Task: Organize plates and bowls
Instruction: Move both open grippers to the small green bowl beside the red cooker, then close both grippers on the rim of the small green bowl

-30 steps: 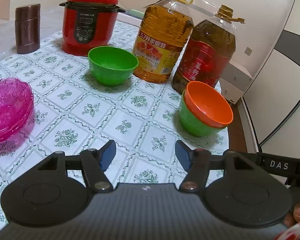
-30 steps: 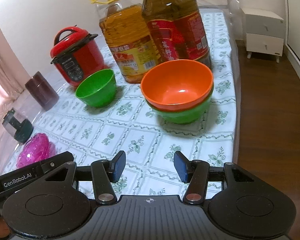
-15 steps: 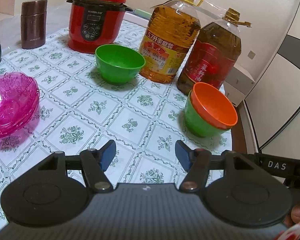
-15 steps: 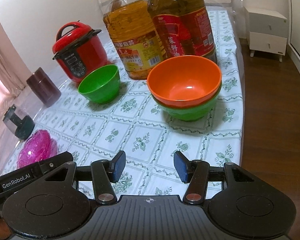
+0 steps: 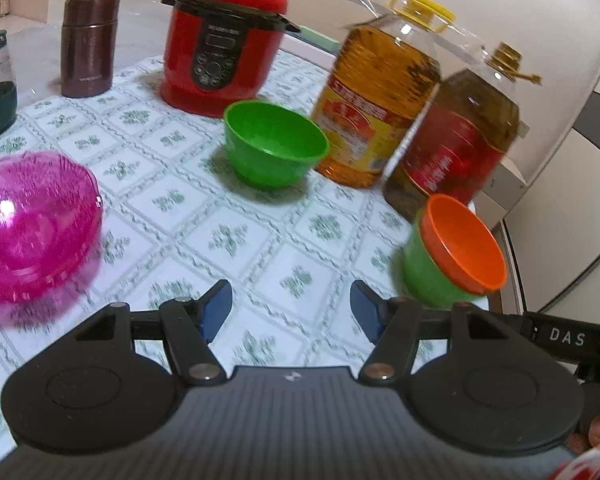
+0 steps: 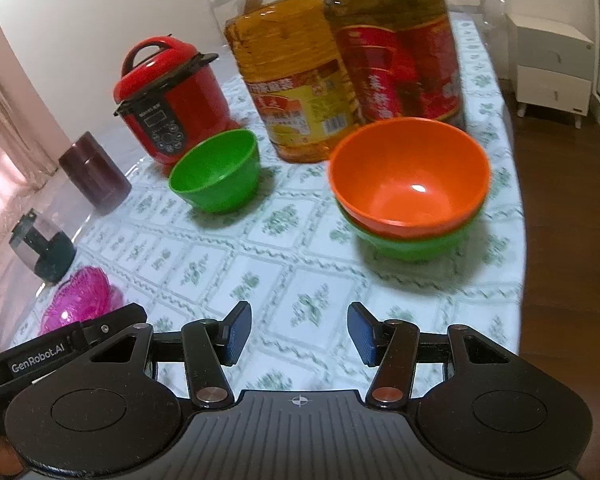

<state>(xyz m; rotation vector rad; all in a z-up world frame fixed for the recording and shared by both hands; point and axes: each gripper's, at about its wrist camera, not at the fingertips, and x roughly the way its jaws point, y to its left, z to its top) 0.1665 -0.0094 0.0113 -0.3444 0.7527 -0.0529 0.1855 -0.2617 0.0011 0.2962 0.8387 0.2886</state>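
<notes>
You hold the left gripper [image 5: 291, 308] above the table [image 5: 236, 240] with its blue-padded fingers [image 5: 216, 308] spread apart and nothing between them. You hold the right gripper [image 6: 299, 334] the same way: fingers [image 6: 236, 332] apart, gap empty, floral tablecloth visible through it.

Use the orange bowl [image 6: 410, 176] as your landmark. It sits nested inside a green bowl [image 6: 414, 242]; the pair stands near the table edge, just beyond the right gripper and slightly to its right. In the left wrist view the same orange bowl [image 5: 464, 246] and the green bowl under it [image 5: 428, 272] appear just past the right finger of the left gripper.

To the left of the orange bowl, across a stretch of open cloth, a single green bowl [image 6: 216, 170] stands upright and empty, apart from the stack. Far to the left of the landmark, and nearest to the left gripper, a stack of translucent pink bowls [image 5: 32, 224] rests on the cloth; the count in that stack cannot be told.

Directly behind the orange bowl stands an oil bottle with a red label [image 6: 396, 52]. Beside it, to the left, stands an oil bottle with a yellow label [image 6: 296, 80], just behind the single green bowl. Further left of the landmark stands a red pressure cooker [image 6: 168, 104], then a brown canister [image 6: 94, 176], then a dark-based glass jar [image 6: 44, 248] near the far left edge.
</notes>
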